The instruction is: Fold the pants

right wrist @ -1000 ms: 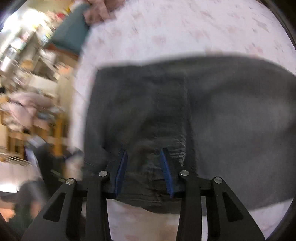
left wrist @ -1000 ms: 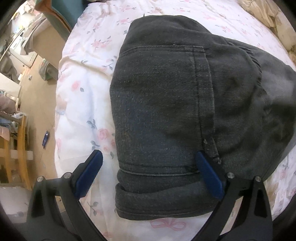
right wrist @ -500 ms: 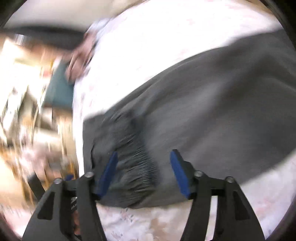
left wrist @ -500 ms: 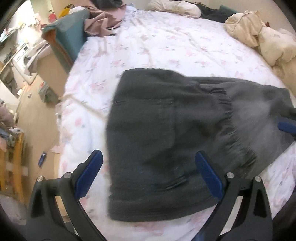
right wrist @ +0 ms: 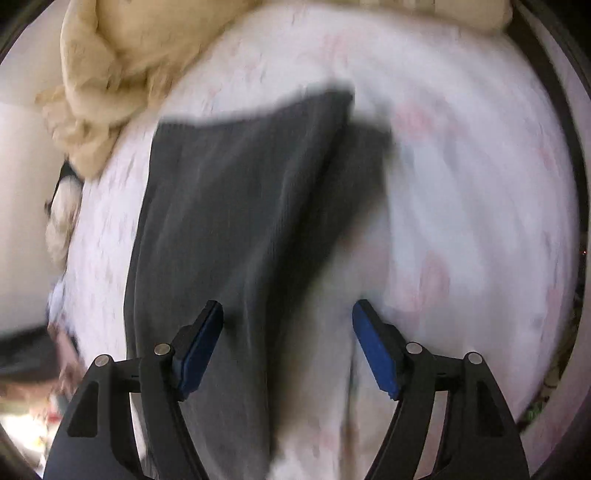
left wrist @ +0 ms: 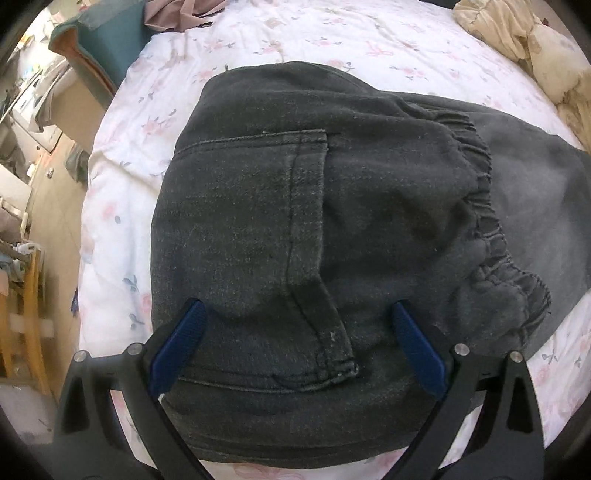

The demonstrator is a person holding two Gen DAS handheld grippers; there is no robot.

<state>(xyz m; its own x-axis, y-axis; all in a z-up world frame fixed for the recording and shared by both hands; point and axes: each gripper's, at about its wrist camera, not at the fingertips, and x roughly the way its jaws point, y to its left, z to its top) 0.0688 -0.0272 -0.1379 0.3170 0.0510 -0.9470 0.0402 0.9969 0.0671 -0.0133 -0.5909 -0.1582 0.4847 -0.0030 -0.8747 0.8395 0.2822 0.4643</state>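
Now the pants (left wrist: 306, 236) lie between both grippers' spread jaws.

bed (left wrist: 332, 40), floral sheet | dark pants (left wrist: 295, 206) | cream bedding? (left wrist: 517, 33) far corner

Bed (left wrist: 122, 177) with white floral sheet. Cream bedding (left wrist: 532, 40) bunched at far right corner. Teal cushion (left wrist: 107, 48), pink cloth (left wrist: 177, 14) at far left. Wooden chair (left wrist: 26, 317) on floor.

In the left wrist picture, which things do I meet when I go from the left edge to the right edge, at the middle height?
Wooden chair → floral bedsheet → dark grey pants with back pocket → elastic waistband → beige blanket, higher up at the right.
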